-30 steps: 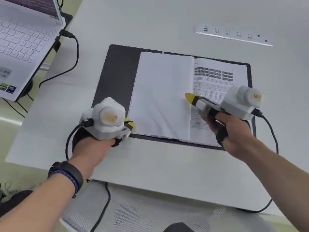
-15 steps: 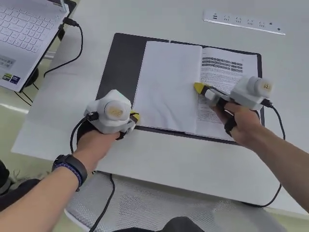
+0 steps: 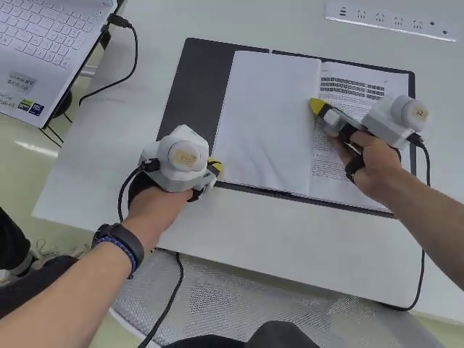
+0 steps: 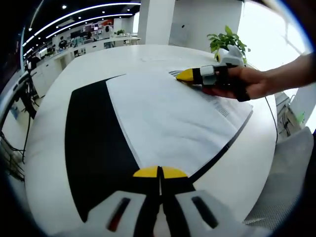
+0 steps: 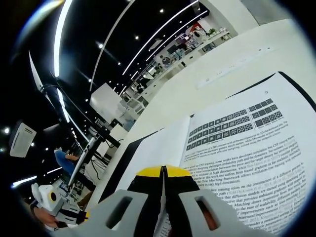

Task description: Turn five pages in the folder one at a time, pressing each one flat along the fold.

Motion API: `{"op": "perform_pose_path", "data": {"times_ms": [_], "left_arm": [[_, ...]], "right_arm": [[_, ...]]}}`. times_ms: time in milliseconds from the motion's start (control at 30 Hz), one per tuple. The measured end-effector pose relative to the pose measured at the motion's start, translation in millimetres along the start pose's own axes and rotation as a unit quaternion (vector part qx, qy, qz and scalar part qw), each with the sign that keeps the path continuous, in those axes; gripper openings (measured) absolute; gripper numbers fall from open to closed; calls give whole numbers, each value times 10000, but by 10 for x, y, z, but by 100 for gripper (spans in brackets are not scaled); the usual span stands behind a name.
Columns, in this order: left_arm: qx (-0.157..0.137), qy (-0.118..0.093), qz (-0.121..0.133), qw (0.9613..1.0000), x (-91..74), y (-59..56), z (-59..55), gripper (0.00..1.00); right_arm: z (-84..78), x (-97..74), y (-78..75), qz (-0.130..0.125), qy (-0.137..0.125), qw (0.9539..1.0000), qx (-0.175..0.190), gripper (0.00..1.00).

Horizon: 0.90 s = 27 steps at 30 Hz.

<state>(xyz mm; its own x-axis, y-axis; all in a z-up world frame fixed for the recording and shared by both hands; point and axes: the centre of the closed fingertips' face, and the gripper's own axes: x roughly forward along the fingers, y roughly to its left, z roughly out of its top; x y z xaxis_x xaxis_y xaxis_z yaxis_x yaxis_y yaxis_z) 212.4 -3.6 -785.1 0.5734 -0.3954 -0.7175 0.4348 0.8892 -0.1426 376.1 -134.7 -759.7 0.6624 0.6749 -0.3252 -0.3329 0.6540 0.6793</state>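
Observation:
The black folder (image 3: 194, 87) lies open on the white table, with a blank white page (image 3: 268, 116) on the left and a printed page (image 3: 359, 127) on the right. My right gripper (image 3: 316, 106) is shut, and its yellow tips rest on the fold between the two pages, in its far half. In the right gripper view the shut gripper (image 5: 163, 172) points along the fold, with the printed page (image 5: 247, 148) on its right. My left gripper (image 3: 214, 168) is shut and rests at the folder's near edge, at the blank page's corner (image 4: 168, 113).
A white laptop (image 3: 43, 43) sits at the far left with a black cable (image 3: 116, 69) running beside the folder. A power strip (image 3: 391, 18) lies at the table's far edge. The table's near edge (image 3: 239, 261) is close below the folder.
The headset camera has shifted, moving the whole scene. My right gripper has slid a little farther up the fold, away from me. The left gripper stays at the folder's near edge.

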Motion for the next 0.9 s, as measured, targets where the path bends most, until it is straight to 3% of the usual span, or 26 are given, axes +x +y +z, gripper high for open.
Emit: {"op": "perform_pose_path", "data": {"times_ms": [400, 500, 767, 900], "left_arm": [[-13, 46, -37, 10000, -5, -3, 2, 0], [53, 70, -44, 10000, -6, -1, 0, 0], [0, 45, -49, 10000, 23, 15, -6, 0], [41, 55, -58, 10000, 42, 14, 2, 0]], "right_arm": [[224, 207, -137, -153, -342, 9992, 125, 0], [336, 330, -277, -200, -408, 9989, 148, 0], [444, 522, -404, -350, -368, 9987, 29, 0], [566, 642, -511, -391, -570, 9973, 251, 0]]}}
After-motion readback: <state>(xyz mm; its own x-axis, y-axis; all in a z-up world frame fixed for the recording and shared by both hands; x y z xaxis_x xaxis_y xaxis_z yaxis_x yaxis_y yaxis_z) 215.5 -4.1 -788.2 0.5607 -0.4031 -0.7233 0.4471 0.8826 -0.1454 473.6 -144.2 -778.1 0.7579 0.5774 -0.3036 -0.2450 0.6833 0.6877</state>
